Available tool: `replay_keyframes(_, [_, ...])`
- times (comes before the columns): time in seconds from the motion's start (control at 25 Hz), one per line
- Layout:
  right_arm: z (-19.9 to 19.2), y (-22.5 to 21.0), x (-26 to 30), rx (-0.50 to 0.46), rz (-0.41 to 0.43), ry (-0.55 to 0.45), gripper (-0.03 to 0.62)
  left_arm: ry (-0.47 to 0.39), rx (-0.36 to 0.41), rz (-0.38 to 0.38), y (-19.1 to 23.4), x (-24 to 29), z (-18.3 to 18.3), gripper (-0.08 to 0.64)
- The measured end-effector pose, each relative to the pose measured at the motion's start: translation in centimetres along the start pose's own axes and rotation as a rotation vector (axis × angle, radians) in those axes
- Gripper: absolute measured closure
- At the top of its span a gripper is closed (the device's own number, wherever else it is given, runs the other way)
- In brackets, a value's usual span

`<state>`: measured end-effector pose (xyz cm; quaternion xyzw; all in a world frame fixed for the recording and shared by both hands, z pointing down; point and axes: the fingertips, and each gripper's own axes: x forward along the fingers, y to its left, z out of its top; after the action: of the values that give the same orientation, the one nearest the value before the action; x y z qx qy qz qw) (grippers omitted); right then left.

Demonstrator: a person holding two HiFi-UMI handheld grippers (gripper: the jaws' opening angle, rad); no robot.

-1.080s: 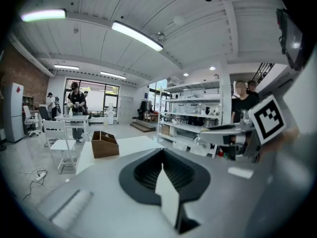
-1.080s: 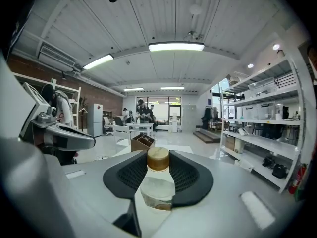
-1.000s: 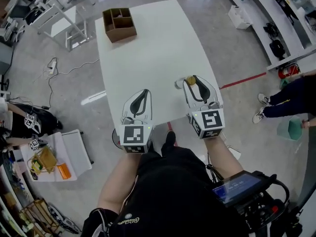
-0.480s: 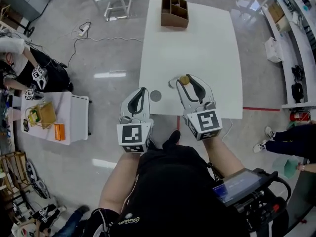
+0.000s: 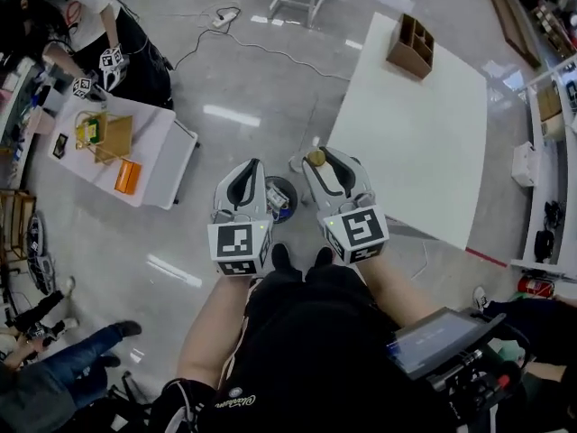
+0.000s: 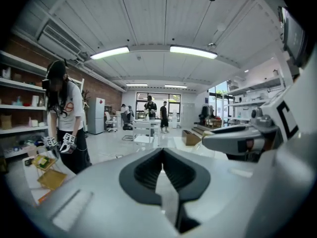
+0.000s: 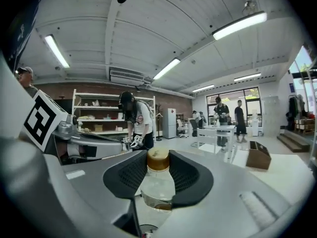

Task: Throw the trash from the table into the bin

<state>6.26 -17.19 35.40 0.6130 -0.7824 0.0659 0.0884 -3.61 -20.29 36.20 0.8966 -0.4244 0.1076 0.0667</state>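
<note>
Right gripper view: the right gripper [image 7: 157, 175] has its fingers [image 7: 128, 176] closed on a small clear bottle [image 7: 157, 187] with a tan cap. The hold is across the shoulder, just under the cap, which points away from the hand. I judge the bottle light, thin-walled and smooth; a hard squeeze would dent it, and a slack one could let it slide out forward. The present hold near the stiffer neck looks sound.

Left gripper [image 5: 250, 165]: fingers shut, nothing between them.

Head view: the bottle is off the surface [image 5: 424, 152], just past its near left corner, over bare floor. The bin [image 5: 278, 198] stands on the floor between the two grippers — small mouth, so the drop needs centring. There is open room all round; the side table [image 5: 167, 152] is well apart to the left.
</note>
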Motion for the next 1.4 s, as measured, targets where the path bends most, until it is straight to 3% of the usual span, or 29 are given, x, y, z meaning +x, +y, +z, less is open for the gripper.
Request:
replay_keyframes(0.2, [-0.7,5.4,2.4,-0.026,0.159,0.015,0.457,0.020,-0.039,0.163,4.7,-4.6,-2.1,0.551])
replay_keyframes(0.4, [-3.3,8.1,3.8,-0.026,0.212,0.062,0.457,0.062,-0.084,0.228,6.6,-6.6,-5.3,0.551])
replay_keyframes(0.64, [-8.7,10.3,5.2,-0.028,0.246,0.167,0.457,0.124,-0.128,0.255,7.0,-7.1,-9.3,0.551])
replay_keyframes(0.96, [-19.1,11.7,7.0,-0.019,0.263,0.308,0.457,0.237,-0.191,0.249,6.6,-5.6,-17.5,0.551])
replay_keyframes(1.4, [-36.5,11.7,12.3,-0.107,0.218,0.509,0.457,0.335,-0.232,0.272,5.2,-7.9,-24.1,0.551])
